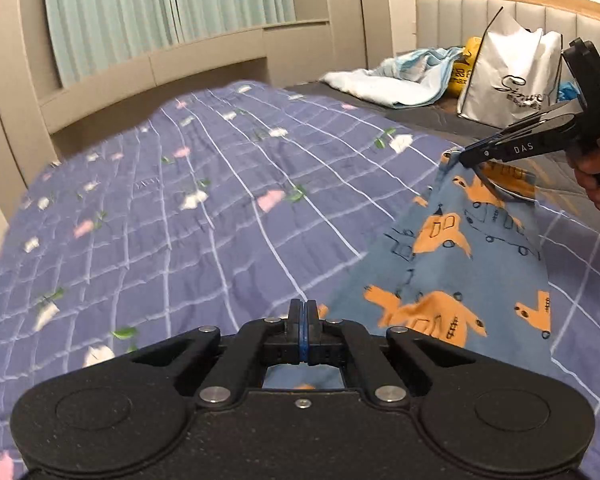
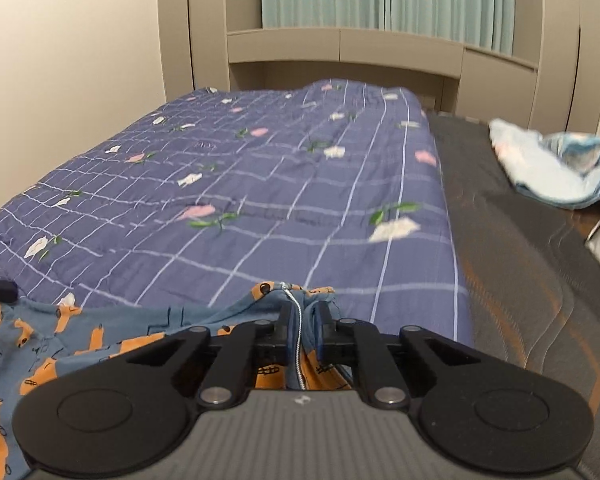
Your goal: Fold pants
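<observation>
While both grippers — left gripper [image 1: 305, 312], right gripper [image 2: 303, 316] — pinch them, pants [image 1: 460, 248] stretch lengthwise between.

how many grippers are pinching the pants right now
2. The left gripper is shut on the pants at one edge; the right gripper clamps bunched fabric at the drawstring end.
</observation>
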`<state>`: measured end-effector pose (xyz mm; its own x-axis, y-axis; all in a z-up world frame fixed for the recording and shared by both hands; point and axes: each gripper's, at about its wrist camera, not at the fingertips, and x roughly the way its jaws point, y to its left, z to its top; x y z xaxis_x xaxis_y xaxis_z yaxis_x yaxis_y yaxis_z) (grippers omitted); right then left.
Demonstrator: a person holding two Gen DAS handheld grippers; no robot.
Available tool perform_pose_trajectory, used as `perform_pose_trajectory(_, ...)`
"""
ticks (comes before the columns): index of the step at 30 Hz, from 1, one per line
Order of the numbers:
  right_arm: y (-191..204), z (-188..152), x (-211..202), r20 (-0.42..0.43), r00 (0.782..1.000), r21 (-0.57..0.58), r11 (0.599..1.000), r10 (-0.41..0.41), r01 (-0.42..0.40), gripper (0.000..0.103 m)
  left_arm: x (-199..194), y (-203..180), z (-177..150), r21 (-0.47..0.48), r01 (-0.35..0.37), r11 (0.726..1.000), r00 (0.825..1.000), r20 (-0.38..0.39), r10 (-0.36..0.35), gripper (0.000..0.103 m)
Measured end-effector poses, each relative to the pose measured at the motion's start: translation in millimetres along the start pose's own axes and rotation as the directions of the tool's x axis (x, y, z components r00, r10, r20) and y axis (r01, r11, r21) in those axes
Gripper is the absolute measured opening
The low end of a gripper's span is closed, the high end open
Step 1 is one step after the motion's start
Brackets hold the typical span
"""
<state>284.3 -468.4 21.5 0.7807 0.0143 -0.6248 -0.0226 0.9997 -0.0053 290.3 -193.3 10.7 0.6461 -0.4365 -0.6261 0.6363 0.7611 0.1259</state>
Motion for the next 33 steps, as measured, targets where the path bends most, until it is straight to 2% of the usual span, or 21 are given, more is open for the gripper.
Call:
perform_pose_trajectory(2,3.2,2.6,0.8,0.015,1.000,-0.014,1.000,-0.014,0.014,0.011,2.6,4.2,1.3,-0.024,0.079,0.997,0.997,-0.019,-0.079,0.000)
perform_pose_trajectory(3,3.6,4.0,1.6,0.017,1.000,-0.015,1.000,-0.015,0.015,0.011,5.0,6.2,0.7,-0.039,0.119,0.992,0.992,-0.034,-0.121,0.004)
perform_pose_trajectory(4,3.9,4.5,2.5,0.015,1.000,-0.014,1.000,-0.011,0.011,0.011,7.0,7.5,-1.7,-0.047,0.136,0.990,0.989,-0.046,-0.139,0.012)
perform_pose_trajectory(8,2.0,0.5,4.6,0.002,1.000,-0.017,1.000,-0.009,0.009,0.011,21.0,12.7,-11.4,-0.062,0.195,0.979,0.974,-0.105,-0.201,0.030)
perform_pose_trajectory(10,-1.8,-2.4,4.8,-0.005,1.000,-0.007,1.000,-0.003,0.003,0.011,29.6,16.5,-14.9,-0.080,0.222,0.972,0.963,-0.140,-0.231,0.044)
perform_pose_trajectory(14,-7.6,-7.5,5.9,-0.013,1.000,0.003,1.000,0.004,-0.004,0.011,46.6,22.3,-15.2,-0.061,0.220,0.973,0.948,-0.223,-0.229,0.047)
perform_pose_trajectory(17,-8.5,-9.0,7.5,-0.015,1.000,0.004,1.000,0.008,-0.008,0.011,52.9,29.3,-15.1,-0.069,0.220,0.973,0.940,-0.250,-0.230,0.054)
perform_pose_trajectory(20,-7.8,-10.1,9.5,-0.016,1.000,0.004,1.000,0.009,-0.009,0.011,59.1,33.2,-15.4,-0.085,0.231,0.969,0.929,-0.277,-0.246,0.050)
perform_pose_trajectory(21,-7.7,-10.5,9.8,-0.017,1.000,0.006,1.000,0.010,-0.010,0.011,60.2,32.9,-15.6,-0.091,0.245,0.965,0.922,-0.285,-0.261,0.039)
perform_pose_trajectory(23,-7.6,-11.4,10.0,-0.019,1.000,0.009,1.000,0.010,-0.009,0.011,58.4,27.8,-14.9,-0.064,0.253,0.965,0.922,-0.287,-0.261,0.031)
perform_pose_trajectory(25,-7.8,-12.0,9.3,-0.022,1.000,0.009,1.000,0.008,-0.008,0.011,56.8,23.4,-13.3,-0.032,0.240,0.970,0.928,-0.287,-0.238,0.010)
perform_pose_trajectory(28,-7.9,-12.1,6.5,-0.022,1.000,0.005,1.000,0.004,-0.004,0.011,49.1,21.2,-9.9,-0.014,0.207,0.978,0.941,-0.270,-0.202,0.005)
perform_pose_trajectory(33,-6.2,-8.8,-6.1,0.004,1.000,-0.008,1.000,-0.006,0.006,0.011,23.0,12.1,-5.4,0.070,0.113,0.991,0.975,-0.198,-0.097,0.003)
